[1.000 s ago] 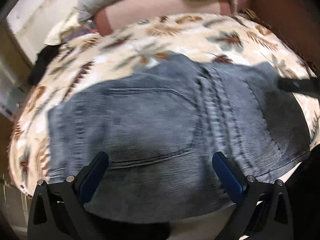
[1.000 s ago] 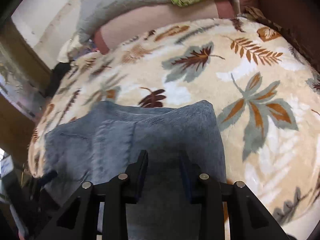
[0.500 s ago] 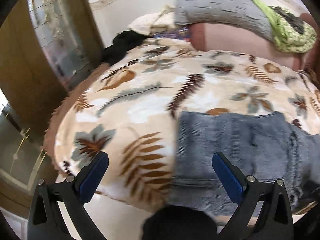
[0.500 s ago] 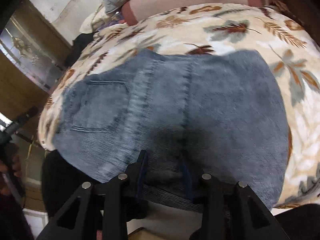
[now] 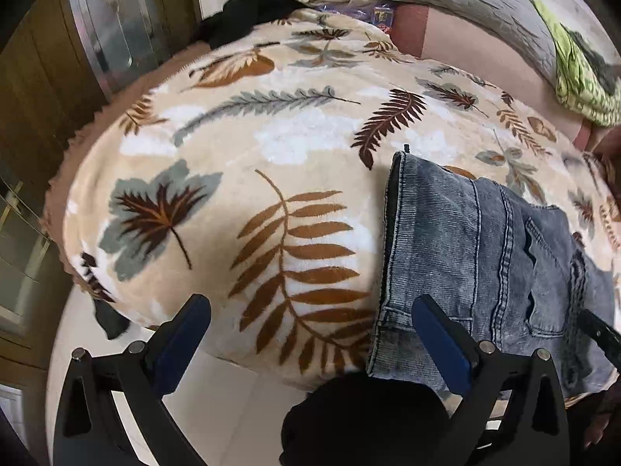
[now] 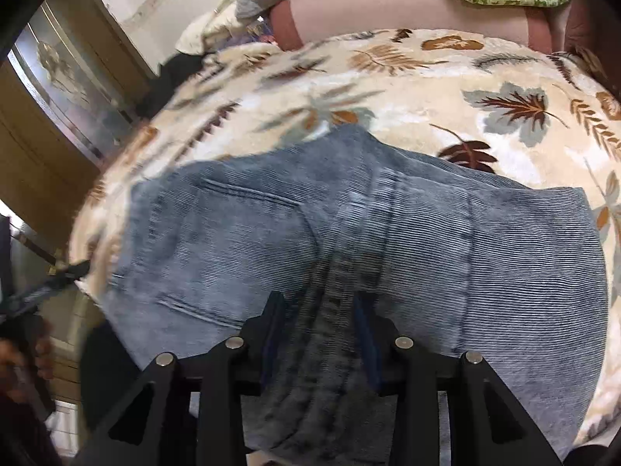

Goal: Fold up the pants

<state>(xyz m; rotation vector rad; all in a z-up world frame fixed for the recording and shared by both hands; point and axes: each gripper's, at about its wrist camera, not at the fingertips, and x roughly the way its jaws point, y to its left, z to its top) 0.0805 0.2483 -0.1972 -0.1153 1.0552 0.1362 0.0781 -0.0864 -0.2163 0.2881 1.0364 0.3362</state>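
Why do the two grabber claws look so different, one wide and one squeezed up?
The left gripper has its blue-padded black fingers spread wide with nothing between them; the right gripper has its fingers close together, pinching the blue-grey corduroy-like pants. The left one hangs mostly over the leaf-patterned cream blanket, by the pants' edge; the right one sits over the pants' middle seam. Both are black two-finger claws with blue pads.

Both wrist views near pants point(image 5: 485, 264)
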